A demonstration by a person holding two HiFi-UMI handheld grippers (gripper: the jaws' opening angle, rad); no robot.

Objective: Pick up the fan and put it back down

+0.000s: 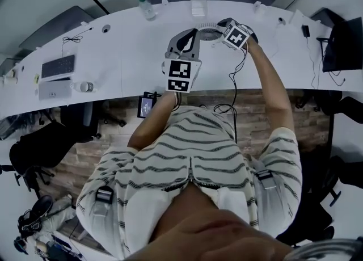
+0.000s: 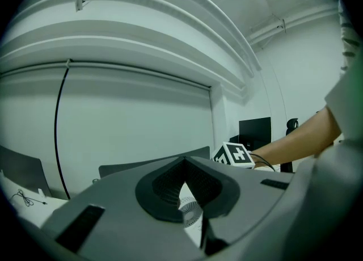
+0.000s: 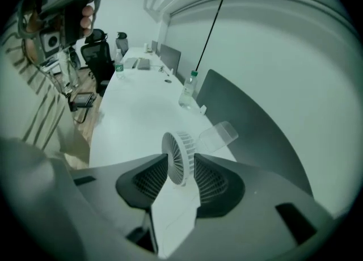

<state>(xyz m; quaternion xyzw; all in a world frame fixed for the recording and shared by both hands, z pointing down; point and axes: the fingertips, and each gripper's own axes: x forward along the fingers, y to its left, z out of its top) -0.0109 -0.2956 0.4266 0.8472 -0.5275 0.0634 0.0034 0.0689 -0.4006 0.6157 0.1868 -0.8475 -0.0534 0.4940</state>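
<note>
The fan (image 3: 179, 158) is white, on a white worktop (image 3: 130, 118). The person's shirt (image 1: 187, 158) has dark stripes on white. Each marker cube (image 1: 180, 75) bears black-and-white squares.

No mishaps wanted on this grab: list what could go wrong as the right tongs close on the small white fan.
1. The right tongs stand open around the small white round fan, which stands upright on the white desk; a pad landing first on one side could tip it.
2. A clear plastic container sits close behind the fan; pushing forward could knock it.
</note>
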